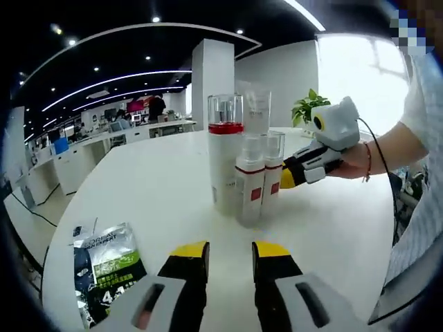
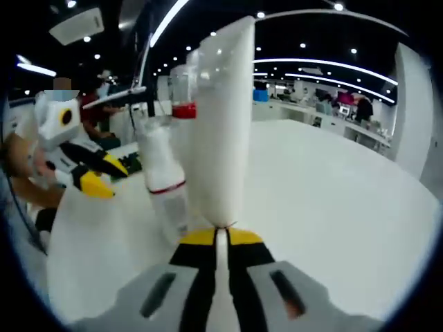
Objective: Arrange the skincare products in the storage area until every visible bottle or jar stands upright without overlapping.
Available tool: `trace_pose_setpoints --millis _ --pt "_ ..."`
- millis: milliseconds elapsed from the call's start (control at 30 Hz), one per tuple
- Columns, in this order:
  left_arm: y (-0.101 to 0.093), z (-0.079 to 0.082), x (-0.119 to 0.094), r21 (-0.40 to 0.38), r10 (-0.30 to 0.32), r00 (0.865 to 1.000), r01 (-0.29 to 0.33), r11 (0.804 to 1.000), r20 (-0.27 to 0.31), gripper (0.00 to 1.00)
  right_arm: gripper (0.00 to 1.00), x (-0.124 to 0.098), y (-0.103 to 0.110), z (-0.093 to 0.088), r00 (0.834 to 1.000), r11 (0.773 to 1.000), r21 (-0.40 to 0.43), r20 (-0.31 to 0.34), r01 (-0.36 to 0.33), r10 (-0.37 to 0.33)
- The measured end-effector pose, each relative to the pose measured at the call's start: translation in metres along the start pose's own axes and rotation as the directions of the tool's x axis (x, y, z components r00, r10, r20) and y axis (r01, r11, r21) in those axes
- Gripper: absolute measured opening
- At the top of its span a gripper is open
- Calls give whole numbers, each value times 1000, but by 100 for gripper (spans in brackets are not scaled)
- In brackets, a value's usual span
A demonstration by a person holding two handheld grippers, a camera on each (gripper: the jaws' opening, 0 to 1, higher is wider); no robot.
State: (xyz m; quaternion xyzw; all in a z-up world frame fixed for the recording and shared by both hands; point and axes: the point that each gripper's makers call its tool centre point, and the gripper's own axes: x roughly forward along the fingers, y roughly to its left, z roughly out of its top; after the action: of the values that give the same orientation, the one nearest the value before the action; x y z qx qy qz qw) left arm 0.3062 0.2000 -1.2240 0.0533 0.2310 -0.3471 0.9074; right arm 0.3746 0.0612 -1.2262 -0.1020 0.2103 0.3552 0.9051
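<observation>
In the left gripper view, a green and black sachet (image 1: 107, 271) lies flat at the near left of the round white table (image 1: 159, 187). Just right of it, at the near edge, the left gripper (image 1: 230, 257) hovers over bare tabletop with its yellow-tipped jaws apart and nothing between them. Farther in, near the table's middle, the skincare products stand upright in a tight cluster: a tall white bottle (image 1: 225, 155) with a red band and clear cap, a smaller white bottle (image 1: 250, 181) with a red label just in front of it, and a second small bottle (image 1: 273, 168) touching its right side. Behind them rises a translucent white tube (image 1: 257, 111). From the right, the right gripper (image 1: 289, 174) reaches in to the cluster, held by a person's hand (image 1: 354, 160); a potted plant (image 1: 308, 108) sits at the far right.

In the right gripper view, the left gripper (image 2: 104, 176) shows at the left, jaws apart. Right of it stands a small bottle (image 2: 163, 176) with a red band, with the tall red-banded bottle (image 2: 183, 104) behind. At centre, the right gripper (image 2: 220, 237) has its jaws pressed together on the crimped bottom end of the white tube (image 2: 223, 117), which stands nearly upright above them. Open tabletop (image 2: 325, 187) stretches away to the right.
</observation>
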Motion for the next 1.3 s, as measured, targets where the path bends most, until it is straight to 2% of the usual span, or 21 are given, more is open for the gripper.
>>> trace_pose_setpoints --millis 167,233,400,533,633,767,800,833,900,933,1000,1033,1133,1300 --pt "12 -1 -9 -4 32 999 -32 999 0 25 5 0 -1 -1 1000 1000 -8 -15 -5 5" --pt "19 2 -14 -23 51 999 -50 998 18 25 6 -3 -3 -3 1000 1000 -11 -27 7 -7" --pt "33 6 -28 -60 98 994 -95 994 45 26 9 -24 -8 -11 998 996 70 -39 54 -51" --pt "49 5 -46 -119 152 986 -143 983 70 26 12 -42 6 -8 998 987 148 -30 62 -59" --pt "60 2 -57 -140 181 981 -170 975 68 26 12 -44 20 1 998 983 173 -12 62 -60" --pt "84 -3 -71 -181 239 969 -223 958 66 26 14 -28 62 27 999 978 210 46 0 -10" --pt "103 -6 -78 -214 288 956 -272 938 51 26 15 -23 72 33 998 976 215 59 -15 3" --pt "110 -8 -81 -226 307 951 -291 930 39 26 15 -15 86 40 997 973 227 71 -39 23" --pt "116 -10 -82 -223 308 951 -294 929 31 26 16 -8 95 43 996 969 240 75 -62 45" --pt "122 -14 -84 -224 317 948 -305 926 18 26 16 6 113 49 994 967 238 79 -90 73" --pt "135 -27 -86 -267 354 935 -348 899 -27 26 16 22 133 56 991 973 198 72 -121 108" --pt "140 -37 -86 -293 363 929 -366 883 -67 26 17 31 143 59 990 972 193 73 -136 124" --pt "148 -54 -87 -311 379 916 -401 862 -133 26 17 51 162 63 985 967 188 61 -172 163" --pt "156 -64 -87 -333 374 915 -404 852 -151 27 18 79 173 56 984 963 202 4 -176 179"
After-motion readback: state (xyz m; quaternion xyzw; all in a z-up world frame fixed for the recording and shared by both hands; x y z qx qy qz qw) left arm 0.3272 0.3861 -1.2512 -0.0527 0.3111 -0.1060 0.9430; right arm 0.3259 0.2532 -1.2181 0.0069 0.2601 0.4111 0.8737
